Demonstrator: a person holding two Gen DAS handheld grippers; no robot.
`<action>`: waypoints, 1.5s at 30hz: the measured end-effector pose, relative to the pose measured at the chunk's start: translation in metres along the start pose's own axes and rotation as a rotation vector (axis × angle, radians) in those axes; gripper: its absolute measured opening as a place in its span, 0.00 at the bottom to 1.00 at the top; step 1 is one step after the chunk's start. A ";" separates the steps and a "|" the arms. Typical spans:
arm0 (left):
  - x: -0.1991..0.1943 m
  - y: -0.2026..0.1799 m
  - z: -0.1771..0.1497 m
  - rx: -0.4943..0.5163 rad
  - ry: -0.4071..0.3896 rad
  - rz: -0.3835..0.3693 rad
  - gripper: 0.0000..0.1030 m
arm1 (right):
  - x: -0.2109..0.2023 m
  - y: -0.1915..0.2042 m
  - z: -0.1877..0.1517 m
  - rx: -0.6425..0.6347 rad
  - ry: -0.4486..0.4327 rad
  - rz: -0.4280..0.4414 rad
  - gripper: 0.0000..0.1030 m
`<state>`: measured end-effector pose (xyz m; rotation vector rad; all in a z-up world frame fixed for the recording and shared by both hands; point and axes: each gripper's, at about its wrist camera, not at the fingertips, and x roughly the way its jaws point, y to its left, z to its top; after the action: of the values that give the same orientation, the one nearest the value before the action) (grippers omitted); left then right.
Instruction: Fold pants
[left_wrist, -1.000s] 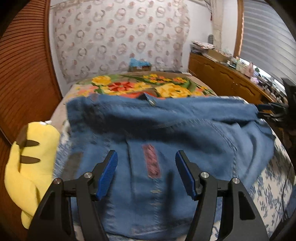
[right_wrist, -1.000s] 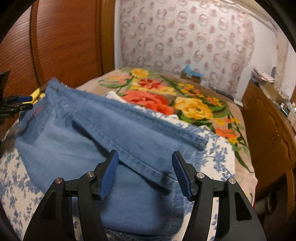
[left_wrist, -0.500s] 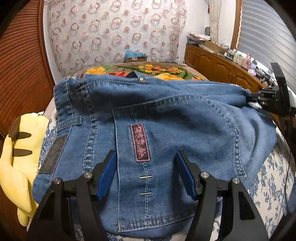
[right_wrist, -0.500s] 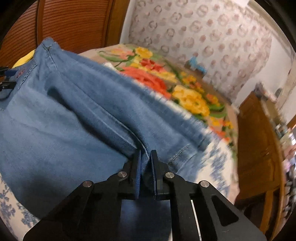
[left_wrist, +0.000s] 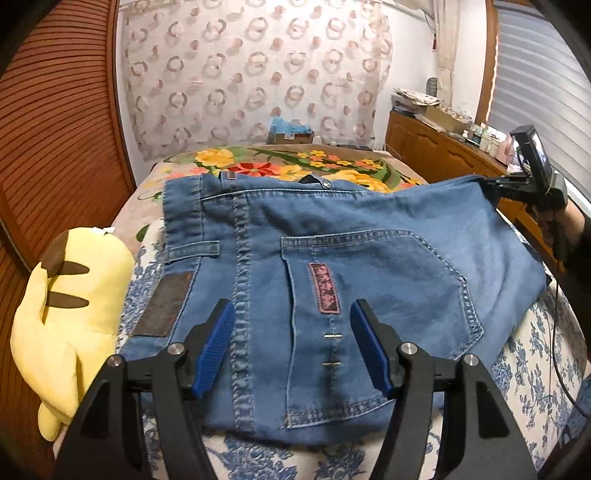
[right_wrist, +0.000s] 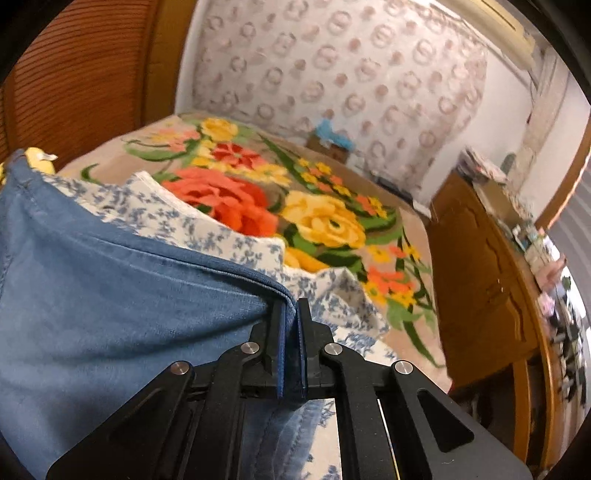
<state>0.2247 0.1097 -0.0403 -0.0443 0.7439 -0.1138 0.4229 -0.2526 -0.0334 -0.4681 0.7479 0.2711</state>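
Blue denim pants (left_wrist: 362, 266) lie on the bed, back pocket and waistband up. My left gripper (left_wrist: 291, 343) is open, its blue pads hovering over the pocket area near the bottom edge of the pants. My right gripper (right_wrist: 290, 332) is shut on a folded edge of the pants (right_wrist: 110, 306) and holds it lifted above the bed. In the left wrist view the right gripper (left_wrist: 495, 184) shows at the far right, gripping the raised corner of the denim.
A yellow plush toy (left_wrist: 62, 306) lies left of the pants. The bed carries a blue-flowered white sheet (left_wrist: 535, 354) and a bright floral blanket (right_wrist: 314, 214) beyond. A wooden dresser (right_wrist: 487, 295) stands on the right, a wooden panel wall (left_wrist: 55, 129) on the left.
My right gripper has closed on the pants' edge and lifted it up and to the right. The left gripper stayed open while the pants spread flatter under it.
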 end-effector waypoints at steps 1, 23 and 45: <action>-0.001 0.002 -0.001 -0.001 0.000 0.003 0.63 | 0.004 0.001 -0.002 0.009 0.008 0.011 0.03; -0.038 -0.025 -0.033 -0.004 -0.016 0.009 0.63 | -0.099 0.007 -0.120 0.210 -0.020 0.161 0.49; -0.059 -0.045 -0.067 -0.016 0.002 -0.007 0.63 | -0.126 0.011 -0.143 0.400 -0.063 0.269 0.06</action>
<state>0.1322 0.0717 -0.0465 -0.0621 0.7464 -0.1149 0.2457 -0.3233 -0.0388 0.0213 0.7810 0.3752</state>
